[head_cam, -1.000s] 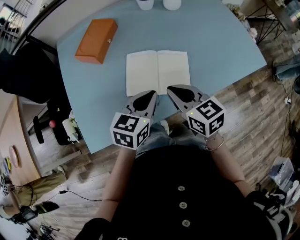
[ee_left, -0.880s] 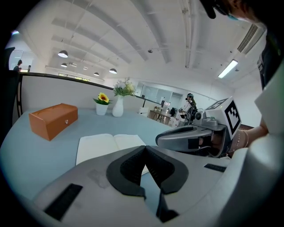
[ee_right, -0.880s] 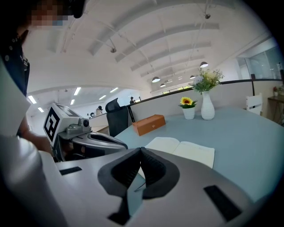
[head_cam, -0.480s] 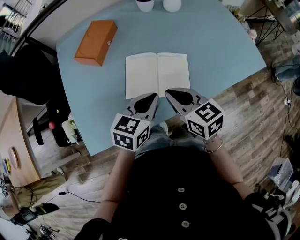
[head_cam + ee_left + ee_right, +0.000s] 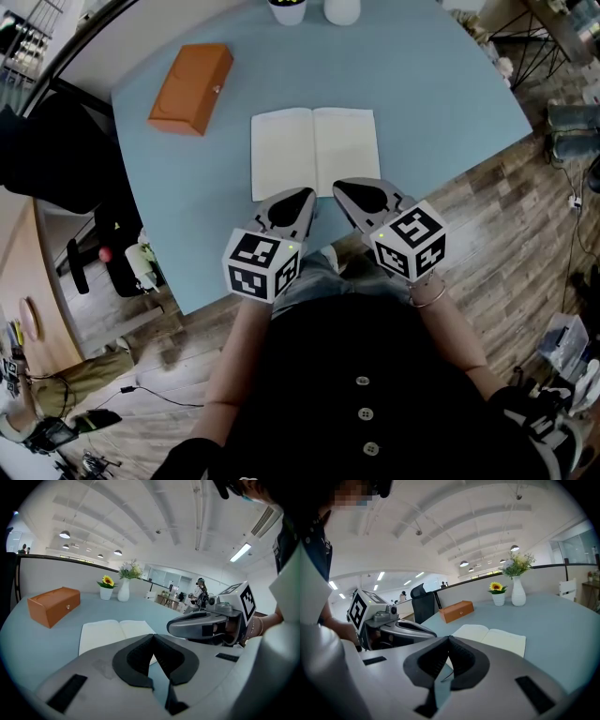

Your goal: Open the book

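Note:
The book [image 5: 315, 150] lies open flat on the blue table [image 5: 441, 84], blank cream pages up; it also shows in the left gripper view [image 5: 112, 632] and the right gripper view [image 5: 490, 638]. My left gripper [image 5: 302, 195] hovers at the book's near left edge, jaws shut and empty [image 5: 153, 637]. My right gripper [image 5: 340, 187] sits beside it at the book's near right edge, also shut with nothing held [image 5: 449, 638]. Both are at the table's near edge, side by side.
An orange-brown box [image 5: 191, 85] rests at the table's far left. A small pot with a sunflower [image 5: 107, 587] and a white vase [image 5: 123, 590] stand at the far edge. A black office chair [image 5: 423, 605] is off the left side.
Both grippers have stayed by the book's near edge with only slight drift; the book lies open as before.

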Motion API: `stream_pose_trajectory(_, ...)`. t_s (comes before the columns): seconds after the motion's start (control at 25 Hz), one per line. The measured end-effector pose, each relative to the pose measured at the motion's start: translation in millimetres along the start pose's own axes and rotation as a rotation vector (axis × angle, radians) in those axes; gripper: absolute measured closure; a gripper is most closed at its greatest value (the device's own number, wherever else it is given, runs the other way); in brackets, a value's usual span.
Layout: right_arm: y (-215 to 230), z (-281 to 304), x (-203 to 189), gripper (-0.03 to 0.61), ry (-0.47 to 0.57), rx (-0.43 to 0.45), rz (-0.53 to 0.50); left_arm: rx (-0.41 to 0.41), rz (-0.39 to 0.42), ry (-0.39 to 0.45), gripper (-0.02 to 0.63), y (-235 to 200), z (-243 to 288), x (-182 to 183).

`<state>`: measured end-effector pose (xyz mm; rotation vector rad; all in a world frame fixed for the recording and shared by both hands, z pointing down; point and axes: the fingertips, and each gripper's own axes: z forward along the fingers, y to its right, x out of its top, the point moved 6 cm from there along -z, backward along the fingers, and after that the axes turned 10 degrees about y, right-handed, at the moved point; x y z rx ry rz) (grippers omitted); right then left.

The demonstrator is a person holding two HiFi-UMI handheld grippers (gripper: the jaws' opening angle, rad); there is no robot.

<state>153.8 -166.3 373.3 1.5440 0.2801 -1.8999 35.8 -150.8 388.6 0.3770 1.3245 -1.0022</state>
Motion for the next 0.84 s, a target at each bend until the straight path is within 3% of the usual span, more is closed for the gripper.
stream_pose_trajectory(0.84,-12.4,0.4,-7.0,0.577,-0.015,0.013,0.002,0.014,-0.007,-0.032,0.601,1.7,-6.2,-7.3)
